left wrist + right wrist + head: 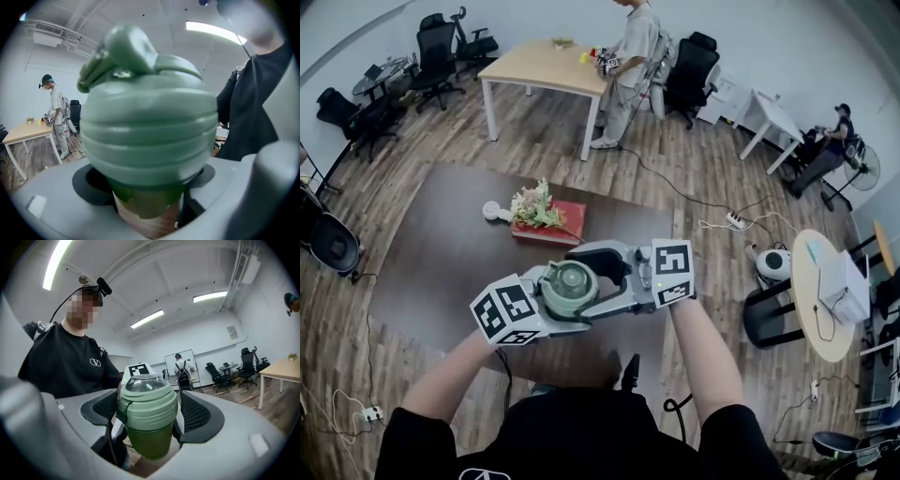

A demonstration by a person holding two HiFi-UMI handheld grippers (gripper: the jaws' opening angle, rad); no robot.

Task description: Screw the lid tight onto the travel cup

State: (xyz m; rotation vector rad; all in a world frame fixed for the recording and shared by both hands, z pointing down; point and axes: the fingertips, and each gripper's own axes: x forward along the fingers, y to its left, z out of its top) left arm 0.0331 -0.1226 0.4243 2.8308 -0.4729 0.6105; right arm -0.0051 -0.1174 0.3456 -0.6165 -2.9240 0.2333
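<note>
In the head view the travel cup (570,292) is held in the air above the dark tabletop (450,262), close to the person's chest. The left tongs (553,314) come at the cup from its left and the right tongs (609,279) from its right. Its body is hidden under the green lid (568,277), so the seam between lid and cup cannot be checked here. In the left gripper view the left tongs are clamped on the cup's body just below the lid. The lid fills the frame, blurred by nearness, and covers the jaw tips and the threads. That grip alone seems to carry the cup: if the smooth body twists or slips in it, the cup could turn with the lid or drop. In the right gripper view the right tongs stand apart, with their pads just beside the lid on either side and apparently not pressing. Closing them off-centre could skid round the ribbed lid or tilt it and cross the threads. Whether the lid already sits square and tight cannot be made out.
</note>
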